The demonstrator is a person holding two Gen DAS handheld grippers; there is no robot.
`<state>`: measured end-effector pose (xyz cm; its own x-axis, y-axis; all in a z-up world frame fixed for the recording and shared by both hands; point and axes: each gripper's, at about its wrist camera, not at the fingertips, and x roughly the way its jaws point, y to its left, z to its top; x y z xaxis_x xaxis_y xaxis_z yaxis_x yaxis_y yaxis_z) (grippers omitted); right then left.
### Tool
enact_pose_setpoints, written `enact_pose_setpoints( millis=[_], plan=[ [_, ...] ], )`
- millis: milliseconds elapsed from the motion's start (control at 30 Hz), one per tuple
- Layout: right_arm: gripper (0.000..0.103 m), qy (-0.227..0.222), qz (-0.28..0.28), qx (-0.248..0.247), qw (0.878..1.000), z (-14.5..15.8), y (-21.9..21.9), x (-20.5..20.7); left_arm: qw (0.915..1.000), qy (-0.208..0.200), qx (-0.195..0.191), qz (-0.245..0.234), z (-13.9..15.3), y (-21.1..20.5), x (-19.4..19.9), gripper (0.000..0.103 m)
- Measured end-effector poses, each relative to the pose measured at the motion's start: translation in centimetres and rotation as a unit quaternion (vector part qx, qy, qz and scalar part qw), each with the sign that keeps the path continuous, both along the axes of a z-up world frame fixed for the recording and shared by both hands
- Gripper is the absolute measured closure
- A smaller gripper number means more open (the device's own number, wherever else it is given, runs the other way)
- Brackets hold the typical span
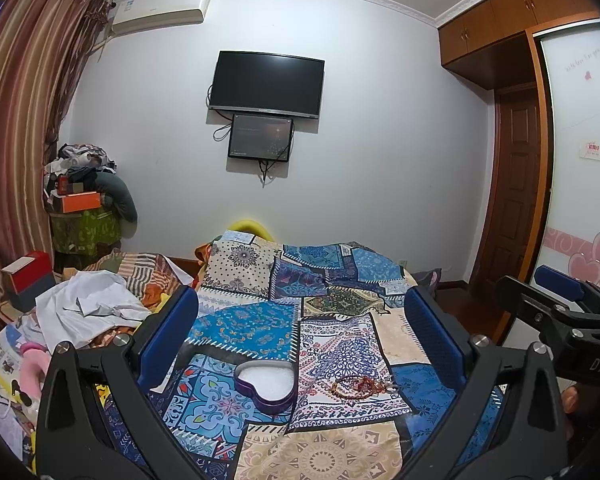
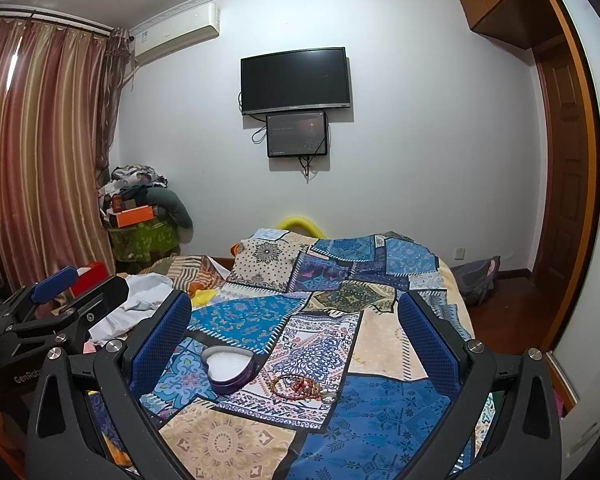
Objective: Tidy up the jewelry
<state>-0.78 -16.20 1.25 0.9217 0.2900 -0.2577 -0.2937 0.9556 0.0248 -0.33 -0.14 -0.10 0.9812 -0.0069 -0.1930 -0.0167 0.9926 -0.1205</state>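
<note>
Right gripper body (image 1: 598, 364): white letters "DAS", cut off at the frame edge as I look from my left wrist.
Left gripper body (image 2: 22, 378): "GenRob", the rest hidden behind my right gripper's arm.
Wardrobe door (image 1: 580, 120): a line of script up top and a small red-marked sticker, both too blurred for me to read.

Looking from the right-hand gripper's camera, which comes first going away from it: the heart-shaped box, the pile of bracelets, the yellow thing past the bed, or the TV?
1. Bracelets, on the bedspread between the right gripper's fingers; the heart-shaped box just to their left is too close to call.
2. Yellow thing, past the bed's far end.
3. TV, on the far wall.
</note>
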Motion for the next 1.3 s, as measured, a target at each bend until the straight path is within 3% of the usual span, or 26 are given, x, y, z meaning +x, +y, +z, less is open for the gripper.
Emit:
enact_pose_setpoints(
  millis=[1300],
  plan=[
    [0.001, 0.005, 0.001, 0.002, 1.0, -0.42, 0.06, 0.37, 1.0, 0.002, 0.003, -0.002, 0.24, -0.21, 0.27, 0.0]
  ],
)
